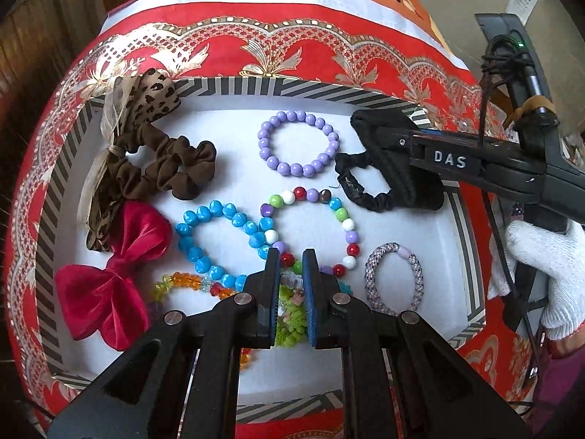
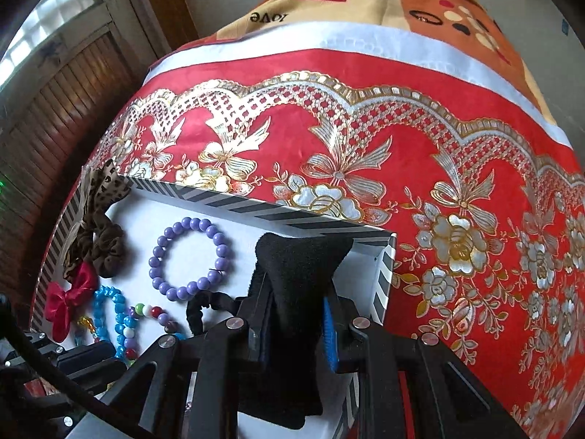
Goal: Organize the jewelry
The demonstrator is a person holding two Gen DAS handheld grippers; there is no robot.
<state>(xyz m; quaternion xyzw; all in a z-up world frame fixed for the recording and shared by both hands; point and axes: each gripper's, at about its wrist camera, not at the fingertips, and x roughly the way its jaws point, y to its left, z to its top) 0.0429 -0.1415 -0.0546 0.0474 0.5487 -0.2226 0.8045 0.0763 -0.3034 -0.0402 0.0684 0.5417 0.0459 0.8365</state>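
A striped-rim box [image 1: 234, 86] with a white floor holds jewelry: a purple bead bracelet [image 1: 297, 143], a blue bead bracelet [image 1: 219, 245], a multicolour bead bracelet [image 1: 314, 230], a woven lilac bracelet [image 1: 395, 274], a brown leopard scrunchie [image 1: 157, 161], a red velvet bow [image 1: 109, 278]. My left gripper [image 1: 292, 259] is slightly open and empty over the box's near side, above a green fuzzy item [image 1: 290, 318]. My right gripper [image 2: 298, 256] is shut on a black bow hair tie [image 2: 292, 278], whose elastic loop [image 1: 365, 186] hangs over the box's right side.
The box sits on a red and gold patterned cloth [image 2: 438, 190] over a table. An orange crystal bracelet [image 1: 182, 280] lies near the left gripper. A wooden shutter [image 2: 55, 117] stands at the left. A gloved hand [image 1: 541, 256] holds the right gripper.
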